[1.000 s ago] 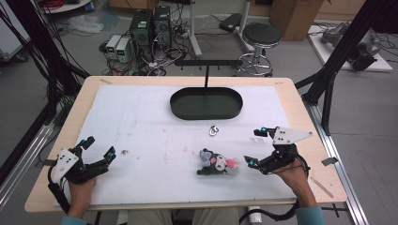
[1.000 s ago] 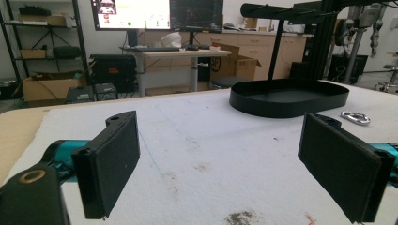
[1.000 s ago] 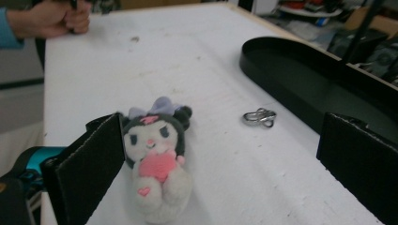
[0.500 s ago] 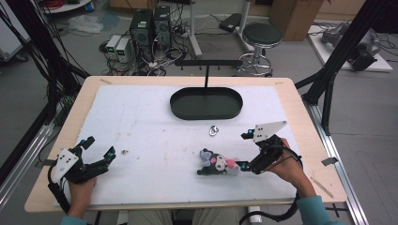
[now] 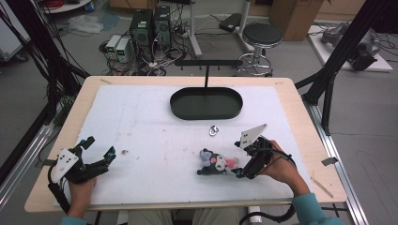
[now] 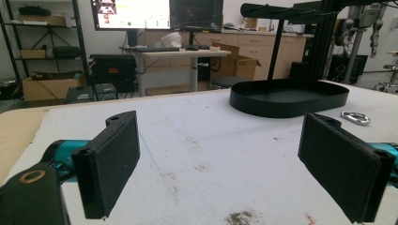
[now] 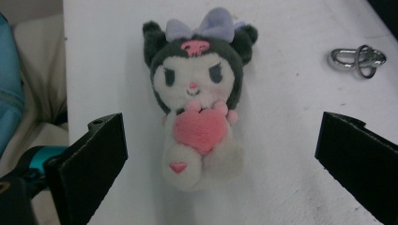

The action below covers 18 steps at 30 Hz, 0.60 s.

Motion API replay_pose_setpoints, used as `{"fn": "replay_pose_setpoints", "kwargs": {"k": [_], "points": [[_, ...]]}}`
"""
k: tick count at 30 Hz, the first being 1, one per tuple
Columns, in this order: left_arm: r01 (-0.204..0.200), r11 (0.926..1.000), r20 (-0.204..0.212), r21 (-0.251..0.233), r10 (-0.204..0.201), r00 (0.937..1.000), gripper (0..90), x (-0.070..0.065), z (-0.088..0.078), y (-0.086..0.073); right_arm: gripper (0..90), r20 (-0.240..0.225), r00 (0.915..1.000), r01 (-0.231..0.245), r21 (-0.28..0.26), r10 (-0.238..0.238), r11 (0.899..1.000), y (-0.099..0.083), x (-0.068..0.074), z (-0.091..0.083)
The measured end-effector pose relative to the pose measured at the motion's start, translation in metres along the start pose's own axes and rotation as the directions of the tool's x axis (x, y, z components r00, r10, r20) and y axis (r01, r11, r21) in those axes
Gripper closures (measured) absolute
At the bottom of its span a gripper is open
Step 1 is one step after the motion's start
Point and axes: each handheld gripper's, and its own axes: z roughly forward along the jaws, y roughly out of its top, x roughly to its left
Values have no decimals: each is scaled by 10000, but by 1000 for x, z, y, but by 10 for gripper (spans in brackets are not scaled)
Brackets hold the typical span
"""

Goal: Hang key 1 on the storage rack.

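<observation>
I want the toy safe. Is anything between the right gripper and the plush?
No. In the right gripper view, bare white mat separates the open right gripper from the plush toy.

On the table lie 1 plush toy (image 5: 215,162) at about 5 o'clock from the centre, 1 metal carabiner (image 5: 214,130) just right of the middle, and 1 black oval tray (image 5: 206,103) at 12 o'clock with 1 upright post carrying 1 crossbar. There are 2 grippers: 1 left gripper (image 5: 98,151) at 8 o'clock and 1 right gripper (image 5: 237,168) at 4 o'clock, each with 2 black jaws. Behind the table stands 1 round stool (image 5: 262,35).
</observation>
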Motion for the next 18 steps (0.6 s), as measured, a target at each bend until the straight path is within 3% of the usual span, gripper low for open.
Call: {"fn": "replay_pose_setpoints", "kwargs": {"k": [9,18], "points": [[-3,10000,-1,4,3,10000,135,0,0,0,17,-167,9997,173,1004,-157,9948,2,1,19],[22,10000,-8,6,-22,10000,135,0,0,0,55,-381,9992,127,1423,-74,9897,1,-2,27]]}}
